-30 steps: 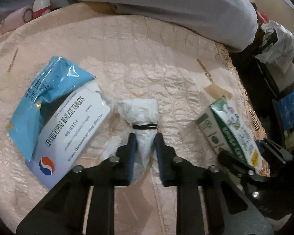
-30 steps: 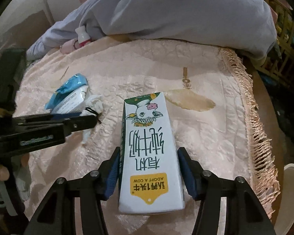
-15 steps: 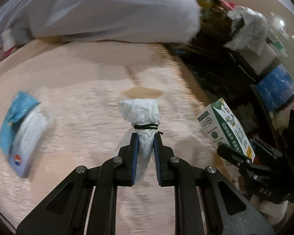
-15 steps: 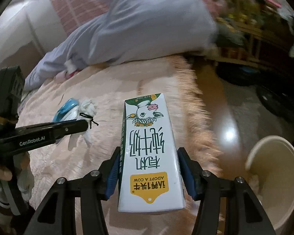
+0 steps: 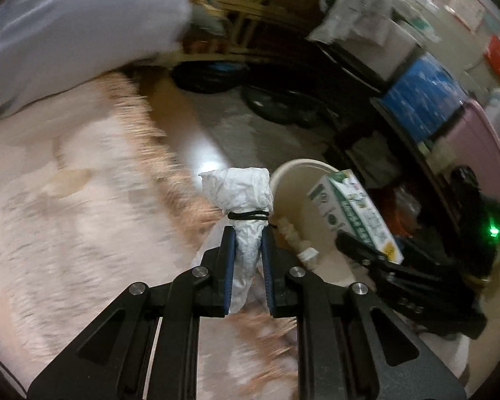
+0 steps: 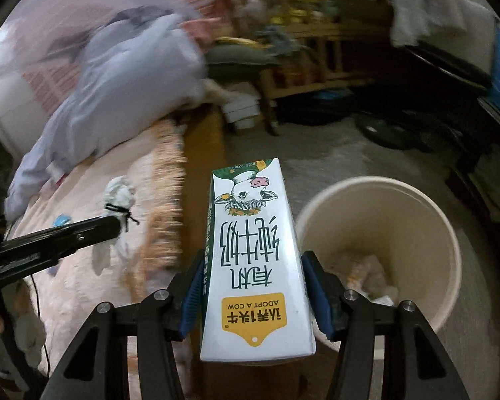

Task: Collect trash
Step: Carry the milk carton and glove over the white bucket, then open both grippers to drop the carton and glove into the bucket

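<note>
My left gripper (image 5: 247,233) is shut on a white tissue bundle (image 5: 241,196) tied with a black band, held in the air over the fringed edge of the pink bedspread (image 5: 66,226). It also shows in the right wrist view (image 6: 118,196). My right gripper (image 6: 253,266) is shut on a white and green milk carton (image 6: 255,253), held just left of a cream round bin (image 6: 446,233) on the floor. The bin holds some scraps. In the left wrist view the carton (image 5: 353,213) hangs over the bin (image 5: 293,173).
A grey blanket (image 6: 126,76) lies on the bed. A blue wrapper (image 6: 61,220) lies on the bedspread. Wooden furniture (image 6: 300,33), dark cables and stacked boxes (image 5: 426,96) crowd the floor beyond the bin.
Both grippers have swung right, off the bed toward the bin, each carrying its item. The bin is now close under the carton. The blue wrapper and tablet box have left the left view.
</note>
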The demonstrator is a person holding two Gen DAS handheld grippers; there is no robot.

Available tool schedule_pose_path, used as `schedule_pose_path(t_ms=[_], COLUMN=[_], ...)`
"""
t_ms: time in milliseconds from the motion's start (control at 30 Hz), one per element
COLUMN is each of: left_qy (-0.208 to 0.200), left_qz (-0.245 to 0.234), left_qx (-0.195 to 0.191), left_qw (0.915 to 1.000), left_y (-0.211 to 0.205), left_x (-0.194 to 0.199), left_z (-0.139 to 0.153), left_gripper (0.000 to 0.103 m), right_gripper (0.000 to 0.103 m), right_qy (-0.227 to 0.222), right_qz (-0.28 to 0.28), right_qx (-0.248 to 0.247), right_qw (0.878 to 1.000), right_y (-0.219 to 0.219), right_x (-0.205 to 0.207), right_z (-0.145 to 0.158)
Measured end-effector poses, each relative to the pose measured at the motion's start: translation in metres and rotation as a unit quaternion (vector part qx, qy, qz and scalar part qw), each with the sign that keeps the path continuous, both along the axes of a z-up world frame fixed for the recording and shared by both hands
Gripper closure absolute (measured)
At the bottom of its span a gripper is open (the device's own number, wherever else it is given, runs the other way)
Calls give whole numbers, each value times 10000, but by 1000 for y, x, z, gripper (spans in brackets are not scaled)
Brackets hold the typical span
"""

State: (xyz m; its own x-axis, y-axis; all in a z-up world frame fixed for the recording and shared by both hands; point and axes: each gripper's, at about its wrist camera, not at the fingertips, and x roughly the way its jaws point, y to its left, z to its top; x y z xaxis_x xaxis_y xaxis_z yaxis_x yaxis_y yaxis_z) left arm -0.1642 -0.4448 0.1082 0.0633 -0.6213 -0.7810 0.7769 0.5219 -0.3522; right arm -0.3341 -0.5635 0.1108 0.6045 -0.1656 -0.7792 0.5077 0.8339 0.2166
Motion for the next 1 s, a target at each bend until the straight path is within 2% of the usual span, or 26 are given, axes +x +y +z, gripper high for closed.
schedule_pose_path(t_ms=[200, 333, 467, 533, 600, 800, 1000], left_qy=[239, 502, 780, 802, 749, 492, -271], left_qz=[-387, -526, -585, -604, -609, -287, 331], left_qx=[28, -108, -322, -364, -319, -197, 124], left_qw=[9990, 9973, 9947, 9943, 9948, 9982, 9990], left_y=[-54, -77, -90, -91, -87, -58, -2], left_x=[-18, -20, -21, -22, -22, -10, 8], left_z=[-11, -17, -19, -17, -16, -10, -2], left_gripper=[90, 87, 56, 55, 55, 55, 55], right_gripper=[49, 49, 49, 47, 37, 37, 37], right_qy=[127, 147, 129, 131, 145, 185, 164], right_qz=[-685, -981, -1213, -1354, -1379, -1193, -695], right_qx=[229, 369, 382, 389, 369, 405, 324], right_qw=[9973, 9944, 9918, 9899, 9896, 9919, 9969], right_y=[-44, -66, -83, -89, -91, -78, -41], right_x=[-29, -40, -43, -44, -42, -35, -12], right_z=[-20, -31, -37, -38, -38, -38, -30])
